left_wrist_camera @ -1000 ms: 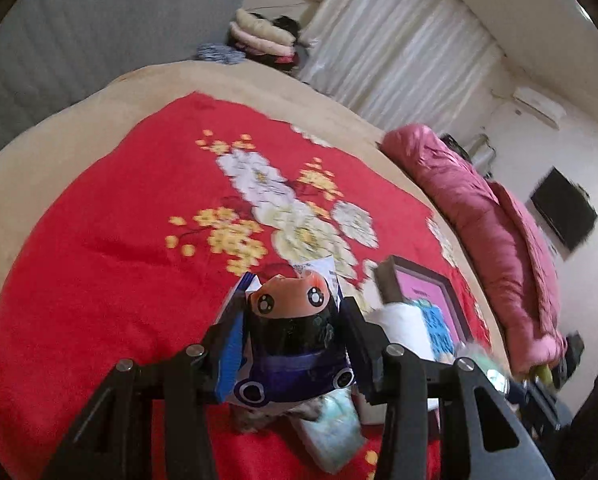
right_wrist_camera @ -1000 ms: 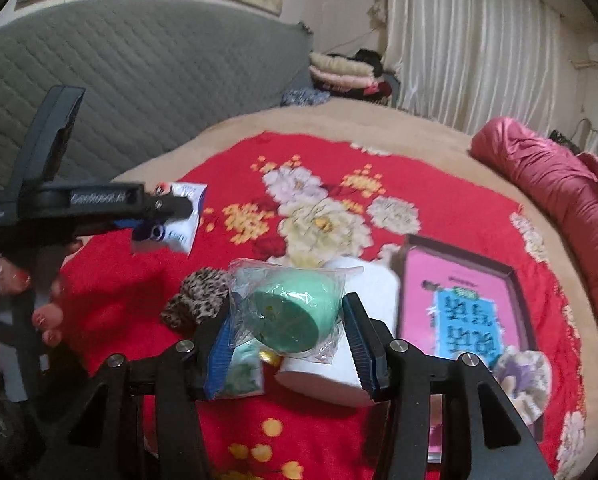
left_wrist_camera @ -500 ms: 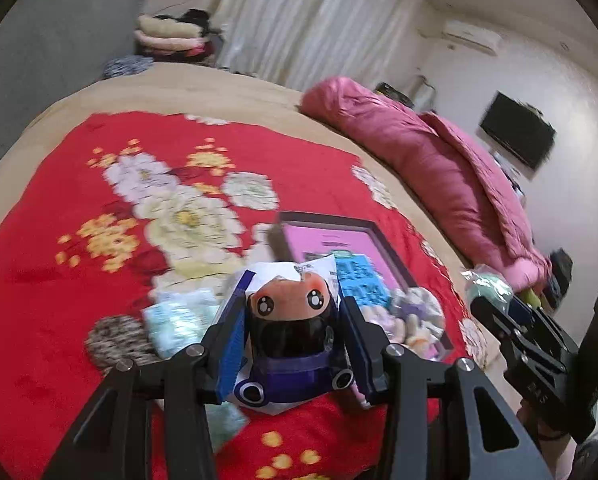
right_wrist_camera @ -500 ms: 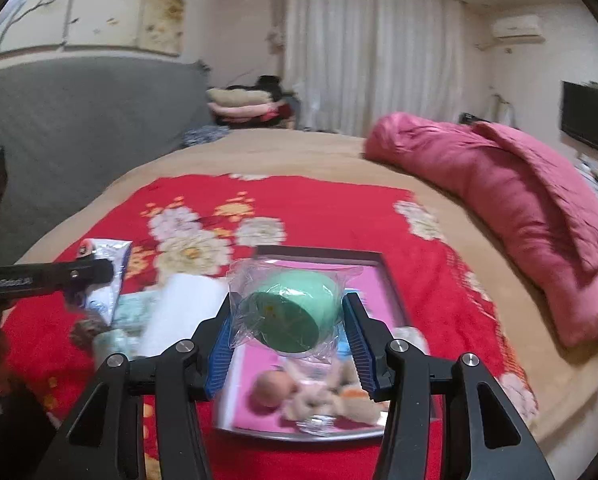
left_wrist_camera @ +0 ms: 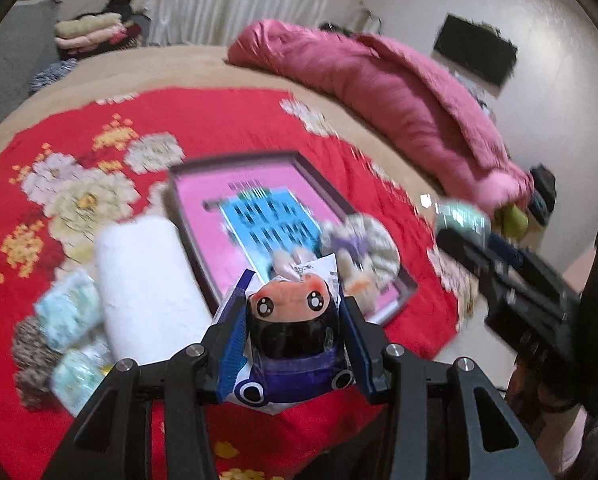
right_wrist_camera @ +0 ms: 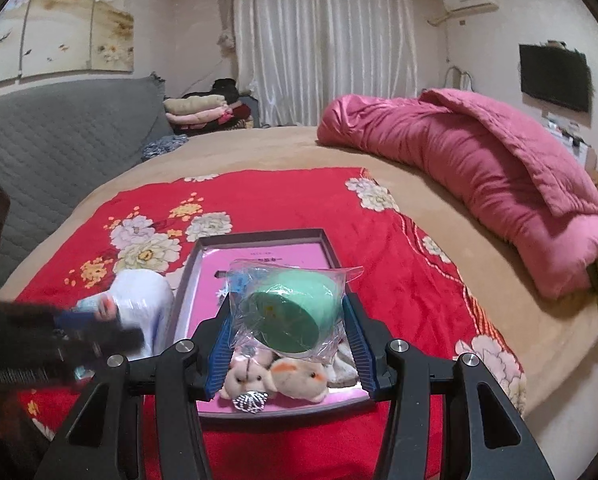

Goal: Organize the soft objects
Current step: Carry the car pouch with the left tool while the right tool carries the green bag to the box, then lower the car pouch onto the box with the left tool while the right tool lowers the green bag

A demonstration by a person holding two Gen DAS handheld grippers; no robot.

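Doll packet (left_wrist_camera: 295, 332) between left tool (left_wrist_camera: 293, 320) pads

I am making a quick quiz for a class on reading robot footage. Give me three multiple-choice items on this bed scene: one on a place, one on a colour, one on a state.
1. Where do the small plush animals lie?
A. in the tray
B. on the pink quilt
C. on the headboard

2. What colour is the bagged toy in the right gripper?
A. yellow
B. green
C. black

3. What state is the left gripper in?
A. open and empty
B. out of view
C. closed on a doll

Answers: 1 A, they rest on its pink floor; 2 B, mint green shows through the clear bag; 3 C, both pads press the doll.
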